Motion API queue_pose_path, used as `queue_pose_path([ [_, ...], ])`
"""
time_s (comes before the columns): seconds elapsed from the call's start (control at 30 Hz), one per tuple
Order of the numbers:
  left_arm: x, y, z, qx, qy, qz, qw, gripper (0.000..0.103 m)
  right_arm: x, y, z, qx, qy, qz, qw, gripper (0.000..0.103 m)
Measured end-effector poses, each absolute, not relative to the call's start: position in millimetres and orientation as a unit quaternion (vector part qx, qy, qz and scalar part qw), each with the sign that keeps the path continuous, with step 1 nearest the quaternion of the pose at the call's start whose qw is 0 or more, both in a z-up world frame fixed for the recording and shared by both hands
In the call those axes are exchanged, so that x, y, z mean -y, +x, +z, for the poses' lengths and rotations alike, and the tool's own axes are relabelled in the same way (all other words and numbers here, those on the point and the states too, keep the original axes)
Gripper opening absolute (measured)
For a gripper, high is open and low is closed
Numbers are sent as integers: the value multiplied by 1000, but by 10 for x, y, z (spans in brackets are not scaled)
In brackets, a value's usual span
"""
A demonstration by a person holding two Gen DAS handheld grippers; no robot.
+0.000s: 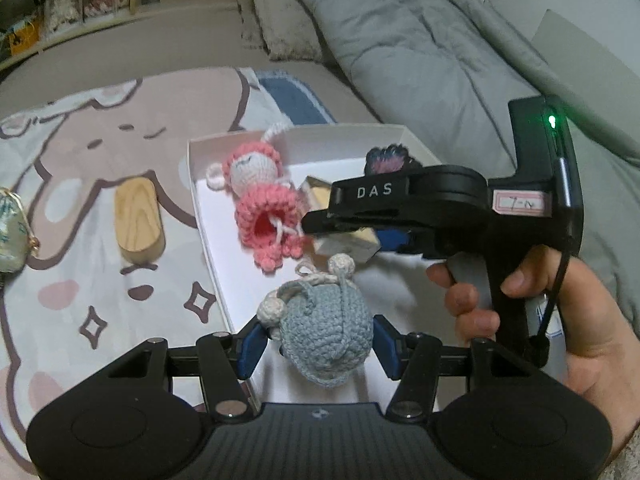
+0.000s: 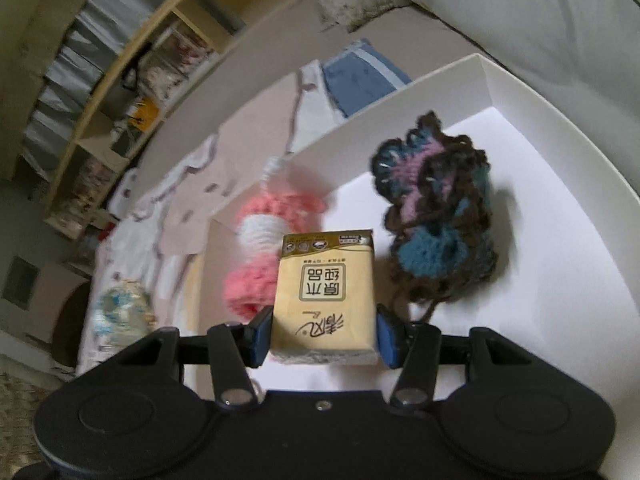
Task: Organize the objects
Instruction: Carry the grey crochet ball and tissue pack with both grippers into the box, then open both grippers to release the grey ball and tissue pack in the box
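A white box [image 1: 208, 240] lies on the bed. Inside lie a pink crochet doll [image 1: 264, 204] and a dark blue-purple crochet piece [image 1: 386, 158]. My left gripper [image 1: 318, 340] is shut on a blue-grey crochet pouch [image 1: 324, 328], held over the box's near end. My right gripper [image 2: 324, 338] is shut on a tan tissue pack [image 2: 326, 296], held over the box beside the doll [image 2: 264, 240] and the dark crochet piece [image 2: 438, 216]. The right gripper also shows in the left wrist view [image 1: 352, 236], with the pack [image 1: 348, 242] partly hidden under it.
A wooden block [image 1: 138, 220] lies on the cartoon blanket [image 1: 100, 152] left of the box. A small patterned pouch [image 1: 10, 232] sits at the far left, also in the right wrist view [image 2: 120, 312]. A grey duvet [image 1: 420, 52] is behind; shelves [image 1: 60, 4] at back left.
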State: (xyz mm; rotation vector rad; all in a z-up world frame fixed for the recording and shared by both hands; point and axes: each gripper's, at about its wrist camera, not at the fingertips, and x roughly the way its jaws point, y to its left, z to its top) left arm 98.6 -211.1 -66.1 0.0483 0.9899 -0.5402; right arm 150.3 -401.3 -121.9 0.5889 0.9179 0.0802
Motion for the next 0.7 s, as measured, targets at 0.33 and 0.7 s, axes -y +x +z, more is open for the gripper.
queue_pose_path([
  [0.33, 2118, 1293, -769, -476, 31, -253, 842, 57, 3897, 1542, -1118, -371, 138, 14, 918, 54],
  [0.7, 2146, 1350, -759, -487, 38, -244, 838, 68, 3981, 1506, -917, -388, 137, -15, 911, 75],
])
